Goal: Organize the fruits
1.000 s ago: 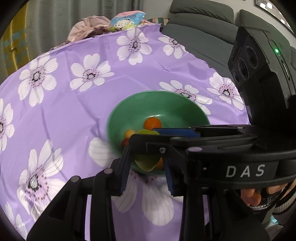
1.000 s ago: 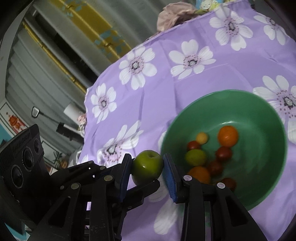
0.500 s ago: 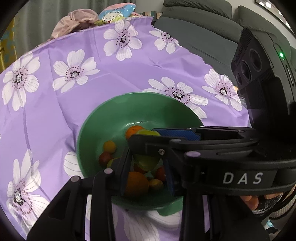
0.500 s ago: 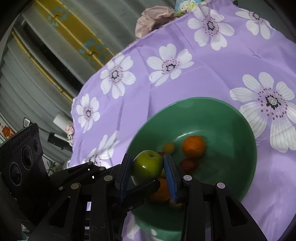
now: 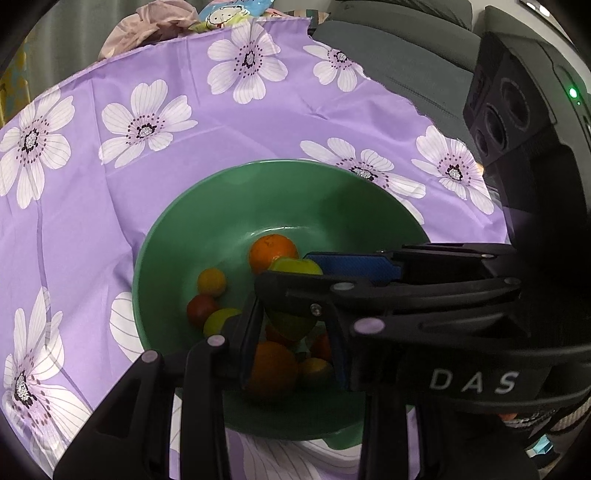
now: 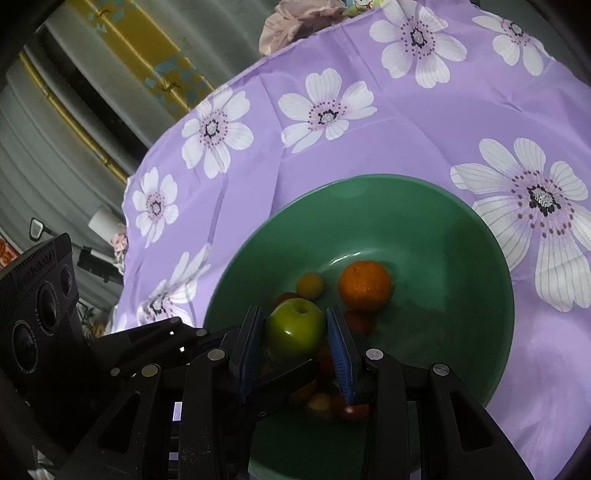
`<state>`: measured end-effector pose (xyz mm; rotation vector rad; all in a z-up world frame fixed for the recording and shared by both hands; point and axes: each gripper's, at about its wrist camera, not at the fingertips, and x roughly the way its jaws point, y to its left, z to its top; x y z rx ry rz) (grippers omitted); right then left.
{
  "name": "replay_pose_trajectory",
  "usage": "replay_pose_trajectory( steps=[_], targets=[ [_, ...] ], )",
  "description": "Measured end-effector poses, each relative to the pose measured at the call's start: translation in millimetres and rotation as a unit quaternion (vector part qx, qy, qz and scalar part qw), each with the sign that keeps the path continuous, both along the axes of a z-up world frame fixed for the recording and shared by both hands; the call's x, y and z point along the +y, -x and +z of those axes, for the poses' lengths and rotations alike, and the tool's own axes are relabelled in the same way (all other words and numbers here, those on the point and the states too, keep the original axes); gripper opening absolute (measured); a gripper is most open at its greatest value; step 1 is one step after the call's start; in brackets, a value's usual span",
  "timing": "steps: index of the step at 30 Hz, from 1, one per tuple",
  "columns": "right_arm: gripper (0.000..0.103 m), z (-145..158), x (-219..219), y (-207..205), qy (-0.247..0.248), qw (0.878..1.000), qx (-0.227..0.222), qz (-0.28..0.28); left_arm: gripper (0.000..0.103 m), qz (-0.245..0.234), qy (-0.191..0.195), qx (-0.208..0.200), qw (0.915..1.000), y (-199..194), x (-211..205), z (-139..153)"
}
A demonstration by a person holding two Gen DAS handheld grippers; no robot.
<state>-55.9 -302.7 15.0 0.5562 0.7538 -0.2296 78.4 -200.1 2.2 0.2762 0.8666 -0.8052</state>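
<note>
A small green apple [image 6: 295, 328] hangs low over the fruit inside a green bowl [image 6: 461, 258]. My right gripper [image 6: 293, 312] is shut on it, a blue pad pressing on each side. In the left wrist view the right gripper [image 5: 284, 269] crosses from the right, and one of its fingers hides the middle of the apple [image 5: 291, 325]. My left gripper [image 5: 293, 314] is shut on the same apple crosswise. In the right wrist view one left finger [image 6: 291, 371] shows under the apple. The bowl [image 5: 221, 206] holds an orange [image 5: 272, 253], a second orange [image 5: 273, 367] and several small red and yellow fruits.
The bowl stands on a purple cloth with white flowers [image 5: 110, 192]. A grey sofa [image 5: 406, 55] lies beyond the cloth's right edge. Crumpled pink fabric [image 5: 147, 26] and a cartoon-printed item [image 5: 229, 11] sit at the far edge. Left of the cloth the floor drops away [image 6: 74, 166].
Both grippers have carried the apple from over the bowl's near rim to above the fruit inside and have come lower. The grip on the apple is unchanged.
</note>
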Motion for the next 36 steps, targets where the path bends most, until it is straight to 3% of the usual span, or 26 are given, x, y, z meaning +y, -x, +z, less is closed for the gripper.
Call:
replay_pose_trajectory(
  steps=[10, 13, 17, 19, 21, 23, 27, 32, 36],
  targets=[
    [0.038, -3, 4, -6, 0.026, 0.999, 0.025, 0.009, 0.033, 0.014, -0.026, 0.002, 0.9996, -3, 1, -12],
    [0.038, 0, 6, -4, 0.058, 0.998, 0.036, -0.002, 0.033, 0.024, -0.027, -0.004, 0.9993, -2, 6, -9],
    [0.038, 9, 5, 3, 0.084, 0.996, 0.039, -0.012, 0.047, 0.044, -0.031, -0.017, 0.9984, 1, 13, 0],
    [0.041, 15, 5, 7, 0.103, 0.993, 0.045, -0.018, 0.054, 0.056, -0.031, -0.025, 0.9976, 3, 18, 6],
    [0.055, 22, 7, 11, 0.127, 0.99, 0.052, -0.019, 0.064, 0.067, -0.032, -0.031, 0.9968, 5, 24, 11],
    [0.06, 30, 9, 15, 0.163, 0.984, 0.064, -0.024, 0.073, 0.082, -0.04, -0.037, 0.9951, 7, 29, 15],
    [0.073, 43, 16, 22, 0.241, 0.965, 0.099, -0.01, 0.078, 0.117, -0.055, -0.061, 0.9897, 14, 41, 23],
    [0.075, 48, 26, 26, 0.271, 0.954, 0.126, 0.032, 0.081, 0.138, -0.055, -0.062, 0.987, 22, 50, 34],
    [0.075, 50, 37, 27, 0.276, 0.951, 0.128, 0.052, 0.081, 0.155, -0.056, -0.077, 0.9833, 26, 52, 46]
  ],
)
